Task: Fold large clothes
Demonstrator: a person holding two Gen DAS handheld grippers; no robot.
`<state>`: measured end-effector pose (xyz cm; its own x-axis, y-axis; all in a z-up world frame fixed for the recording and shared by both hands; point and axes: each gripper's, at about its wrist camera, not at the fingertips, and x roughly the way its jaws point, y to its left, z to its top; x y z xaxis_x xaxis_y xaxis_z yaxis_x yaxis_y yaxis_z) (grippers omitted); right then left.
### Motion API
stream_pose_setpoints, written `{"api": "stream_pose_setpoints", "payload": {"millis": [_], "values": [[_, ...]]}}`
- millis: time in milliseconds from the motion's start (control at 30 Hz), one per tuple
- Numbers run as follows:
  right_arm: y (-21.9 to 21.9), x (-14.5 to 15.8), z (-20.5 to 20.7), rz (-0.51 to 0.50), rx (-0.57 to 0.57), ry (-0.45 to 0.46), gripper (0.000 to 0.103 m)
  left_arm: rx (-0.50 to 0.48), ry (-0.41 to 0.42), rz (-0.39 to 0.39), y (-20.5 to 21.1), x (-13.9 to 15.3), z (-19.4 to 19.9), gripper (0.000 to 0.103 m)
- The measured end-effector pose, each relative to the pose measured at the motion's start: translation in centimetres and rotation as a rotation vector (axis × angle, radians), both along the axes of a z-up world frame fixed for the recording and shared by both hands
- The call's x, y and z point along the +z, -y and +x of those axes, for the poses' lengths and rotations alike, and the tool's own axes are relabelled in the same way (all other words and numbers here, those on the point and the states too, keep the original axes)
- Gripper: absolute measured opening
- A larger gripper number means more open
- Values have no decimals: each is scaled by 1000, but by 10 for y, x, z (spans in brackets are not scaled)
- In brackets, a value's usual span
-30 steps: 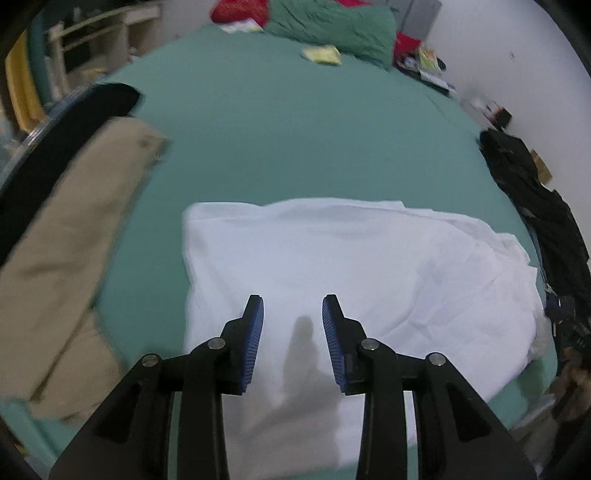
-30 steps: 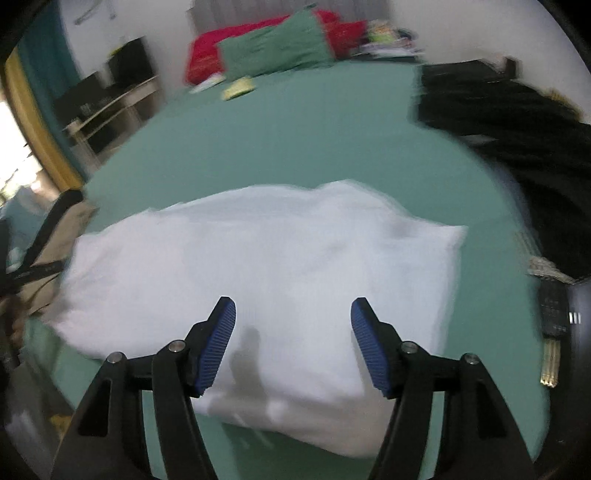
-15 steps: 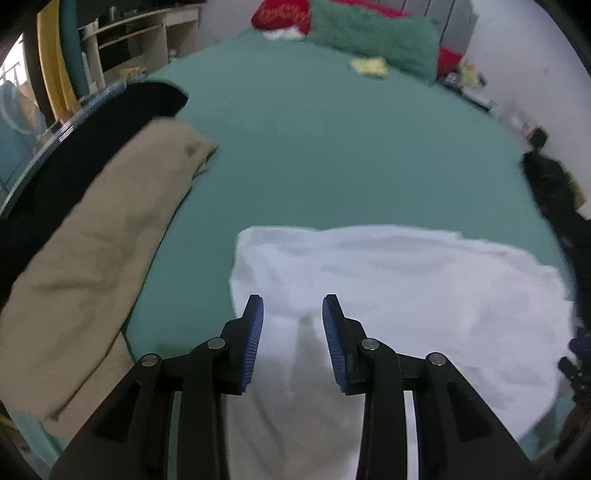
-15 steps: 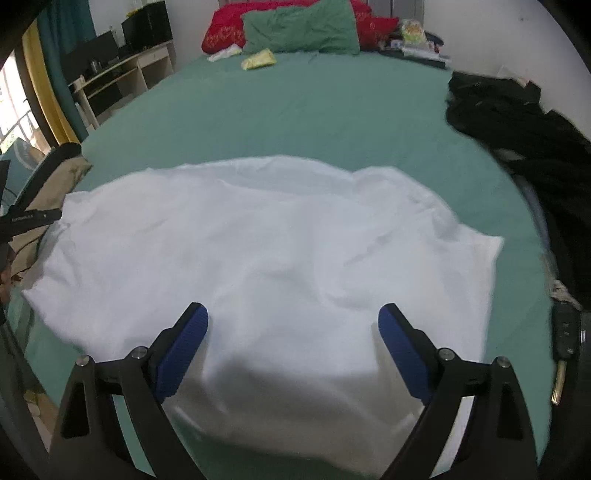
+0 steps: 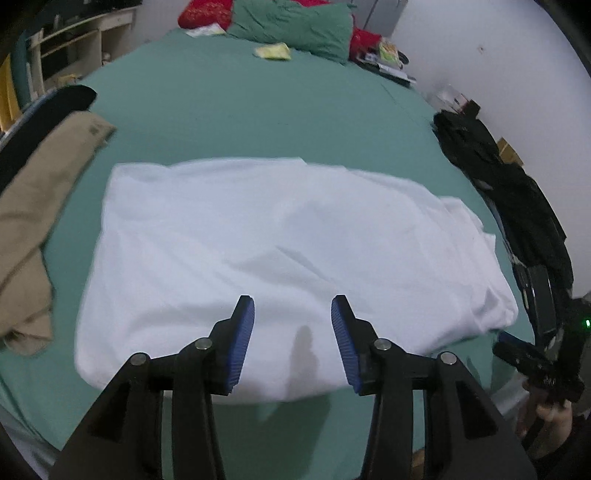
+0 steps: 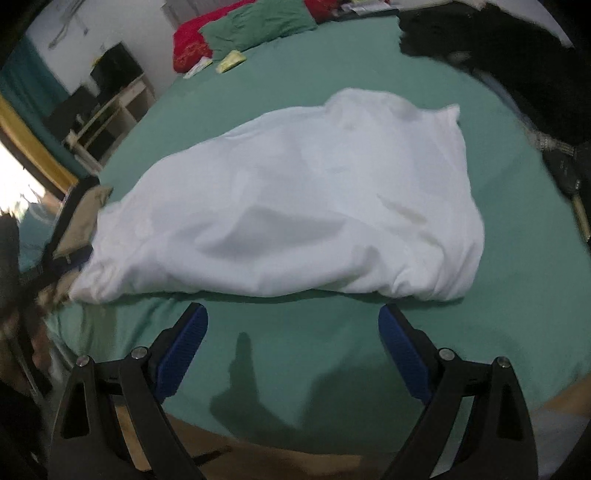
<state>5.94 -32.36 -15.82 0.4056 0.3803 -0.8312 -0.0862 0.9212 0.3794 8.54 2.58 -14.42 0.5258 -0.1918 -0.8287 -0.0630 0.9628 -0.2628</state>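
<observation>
In the left wrist view, the white garment (image 5: 288, 251) lies folded in a broad, rumpled rectangle on the green bed (image 5: 258, 103), its near edge running just beyond the left gripper (image 5: 292, 321), whose jaws stand apart and hold nothing. To the left a tan garment (image 5: 33, 206) lies along the bed's side, close to the white one's left edge with a strip of green sheet between them, and a heap of dark clothes (image 5: 517, 192) lines the right side (its inner edge near the white cloth's right corner). Beyond the far edge the sheet lies bare up to the green pillow (image 5: 295, 22) at the head. In the right wrist view, the right gripper (image 6: 291, 332) hangs over a bare band of sheet short of the white garment (image 6: 295, 206), jaws spread wide and empty. The garment's near edge is rounded and puffed, its left corner reaching towards the tan garment (image 6: 79, 218), while open sheet lies to its right.
</observation>
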Motion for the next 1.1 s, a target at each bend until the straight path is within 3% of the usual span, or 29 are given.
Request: {"api": "stream_pose_setpoints", "payload": {"millis": [133,400,633,800,867,933,1000,1100], "values": [[3,-17,7,75,-43,-32,93,-40,-23,-14,15,-14,8,46],[8,-22,41,198,-112,39,103,-76,-10,-32,42,-22,39,46],[3,-26,70,359,-138,88,103,-108,-5,-19,61,-28,72,46],[-26,-26,83,332,-78,96,103,-119,-22,12,68,-40,79,46],[-29,-26,84,360,-52,101,93,-116,-21,20,71,-42,80,46],[-34,-31,89,382,-39,71,45,-115,-21,33,73,-45,80,46],[-35,-35,90,428,-36,55,39,-111,-21,50,78,-47,82,46],[-39,-27,88,396,-12,88,30,-99,-25,53,79,-47,83,46]]}}
